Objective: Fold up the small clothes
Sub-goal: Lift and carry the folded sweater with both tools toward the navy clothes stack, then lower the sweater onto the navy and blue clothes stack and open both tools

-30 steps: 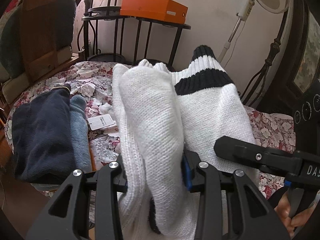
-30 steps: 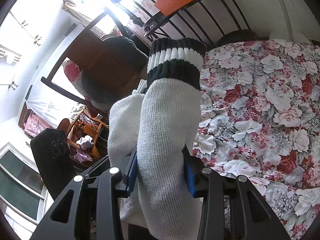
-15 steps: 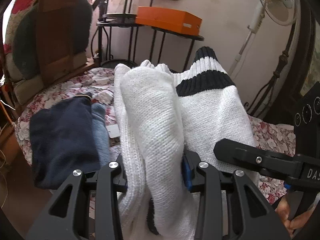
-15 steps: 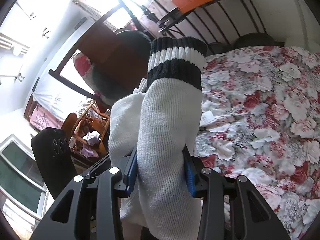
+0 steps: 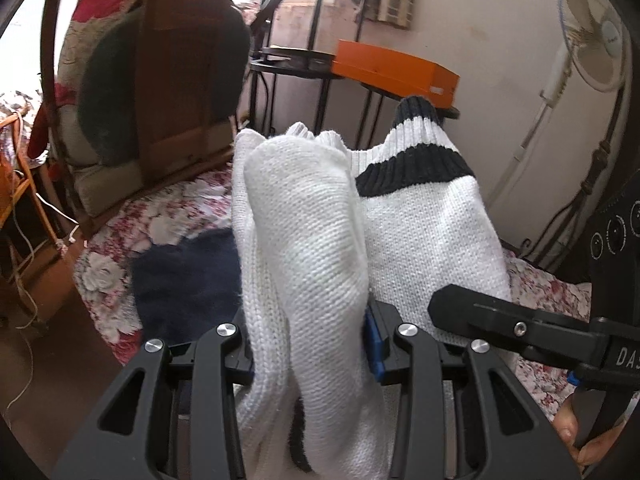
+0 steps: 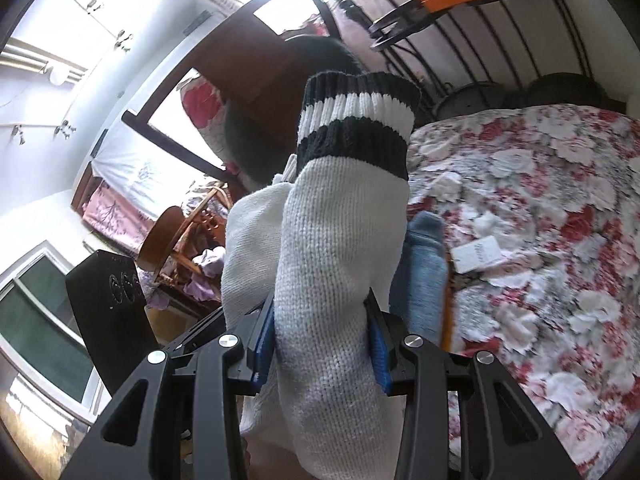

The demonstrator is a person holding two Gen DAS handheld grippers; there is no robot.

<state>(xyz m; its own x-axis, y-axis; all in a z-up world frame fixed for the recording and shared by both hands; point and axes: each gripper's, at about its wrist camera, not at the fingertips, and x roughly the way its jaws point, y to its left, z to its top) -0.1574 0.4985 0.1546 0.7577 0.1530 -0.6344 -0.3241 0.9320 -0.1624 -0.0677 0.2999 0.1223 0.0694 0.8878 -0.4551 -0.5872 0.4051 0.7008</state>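
Note:
A white knitted garment with black-and-white striped cuffs is held up off the bed by both grippers. My left gripper (image 5: 310, 344) is shut on a bunched white part of the white sweater (image 5: 308, 240). My right gripper (image 6: 322, 344) is shut on a sleeve of the white sweater (image 6: 340, 248) whose striped cuff (image 6: 356, 120) stands upward. The right gripper's finger also shows at the right of the left wrist view (image 5: 500, 320). A folded navy garment (image 5: 188, 280) and a folded blue-grey garment (image 6: 424, 276) lie on the floral bedspread (image 6: 540, 240).
A white paper tag (image 6: 478, 256) lies on the bedspread. A black metal rack (image 5: 296, 60) with an orange box (image 5: 396, 74) stands behind the bed. A wooden chair (image 5: 176, 72) with cushions is at the left, a fan (image 5: 592, 52) at the right.
Both grippers have lifted the sweater and swung left; the bed and folded clothes now appear lower and farther. The grips have not changed.

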